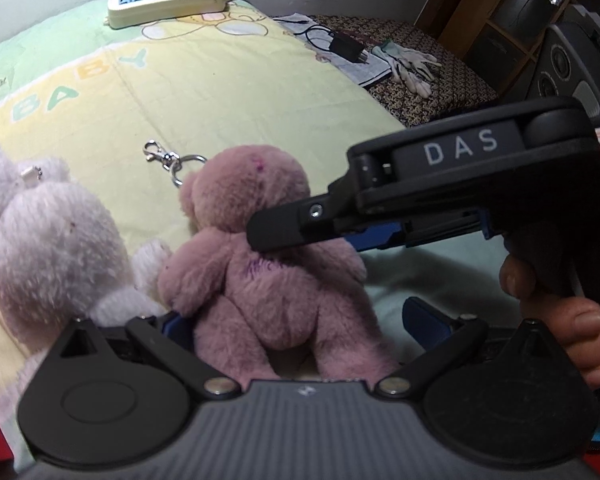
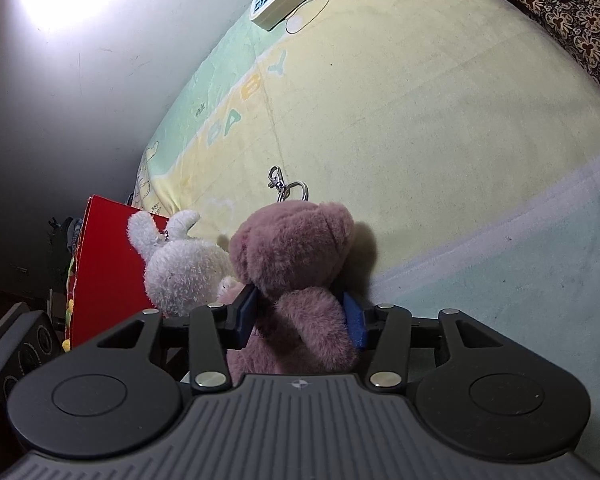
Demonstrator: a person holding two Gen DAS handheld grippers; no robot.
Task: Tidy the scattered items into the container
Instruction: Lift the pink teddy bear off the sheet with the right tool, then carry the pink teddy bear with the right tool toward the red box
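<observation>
The right gripper (image 2: pixel 300 316) seemingly pinches the pink teddy bear (image 2: pixel 296 280) at its waist (light, squashy plush); left gripper (image 1: pixel 300 320) spread.

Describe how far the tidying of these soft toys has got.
Done: nothing visibly; the red box, presumably the container, hides its inside. In hand: the right hand-held gripper clasps the pink teddy bear, which sits on the blanket; the left hand-held gripper is open around its legs. Left: the bear and the white plush rabbit both need boxing.
</observation>
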